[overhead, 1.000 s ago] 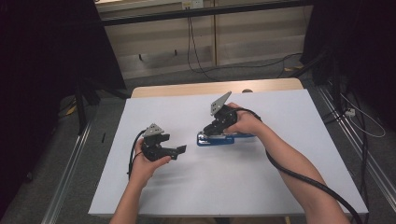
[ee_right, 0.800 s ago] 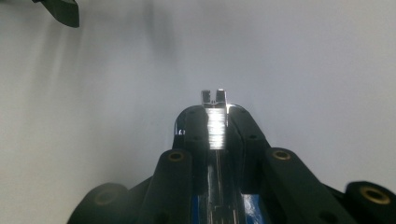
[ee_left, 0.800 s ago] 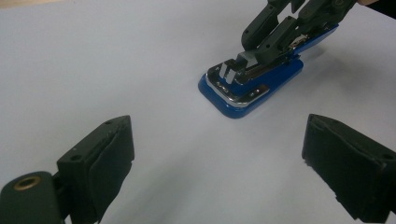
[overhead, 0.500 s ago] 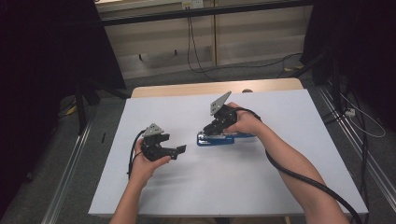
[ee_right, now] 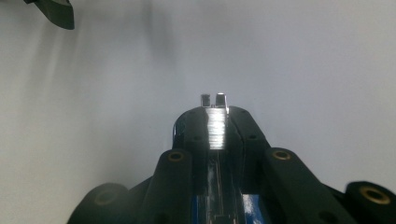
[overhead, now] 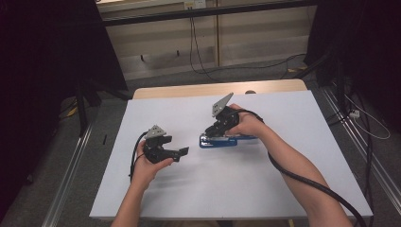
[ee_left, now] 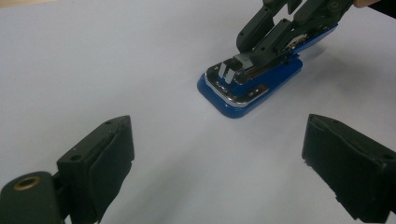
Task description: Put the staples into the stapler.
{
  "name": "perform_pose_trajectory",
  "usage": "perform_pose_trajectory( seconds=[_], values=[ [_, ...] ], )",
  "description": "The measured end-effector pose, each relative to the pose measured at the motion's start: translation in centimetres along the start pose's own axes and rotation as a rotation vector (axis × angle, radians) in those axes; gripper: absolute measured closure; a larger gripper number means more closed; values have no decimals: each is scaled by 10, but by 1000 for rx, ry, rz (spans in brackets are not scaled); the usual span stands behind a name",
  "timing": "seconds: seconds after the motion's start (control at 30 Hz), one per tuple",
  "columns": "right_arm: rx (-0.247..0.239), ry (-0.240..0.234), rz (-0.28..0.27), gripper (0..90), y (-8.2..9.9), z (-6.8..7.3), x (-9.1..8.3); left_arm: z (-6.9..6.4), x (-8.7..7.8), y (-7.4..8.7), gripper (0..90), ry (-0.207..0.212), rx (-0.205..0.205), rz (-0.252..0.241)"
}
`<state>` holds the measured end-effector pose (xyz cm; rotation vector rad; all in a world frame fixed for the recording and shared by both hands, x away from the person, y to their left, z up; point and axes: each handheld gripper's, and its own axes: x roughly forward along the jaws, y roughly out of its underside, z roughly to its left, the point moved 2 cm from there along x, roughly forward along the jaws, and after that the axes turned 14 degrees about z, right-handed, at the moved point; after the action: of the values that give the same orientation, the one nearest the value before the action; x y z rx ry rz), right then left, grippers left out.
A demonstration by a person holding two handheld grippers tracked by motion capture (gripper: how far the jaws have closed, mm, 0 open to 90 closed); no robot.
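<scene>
White tabletop (overhead: 265,184), dim room

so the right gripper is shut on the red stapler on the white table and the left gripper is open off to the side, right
Nearly: the stapler is blue, not red, as the left gripper view shows. The rest holds: the right gripper is shut on it on the white table, and the left gripper is open off to the side, holding nothing.

Stapler (overhead: 218,140) lies mid-table (overhead: 293,189), right of the left hand-held gripper (overhead: 176,152).
</scene>
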<state>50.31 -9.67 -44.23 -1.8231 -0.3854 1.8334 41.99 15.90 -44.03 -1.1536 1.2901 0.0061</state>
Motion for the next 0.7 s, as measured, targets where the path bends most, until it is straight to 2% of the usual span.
perform_pose_trajectory(
  seconds=[0.7],
  values=[
    [-1, 6, -3, 791, -2, 1, -2, 0, 0, 0, 93, 2, -5, -1]
  ],
)
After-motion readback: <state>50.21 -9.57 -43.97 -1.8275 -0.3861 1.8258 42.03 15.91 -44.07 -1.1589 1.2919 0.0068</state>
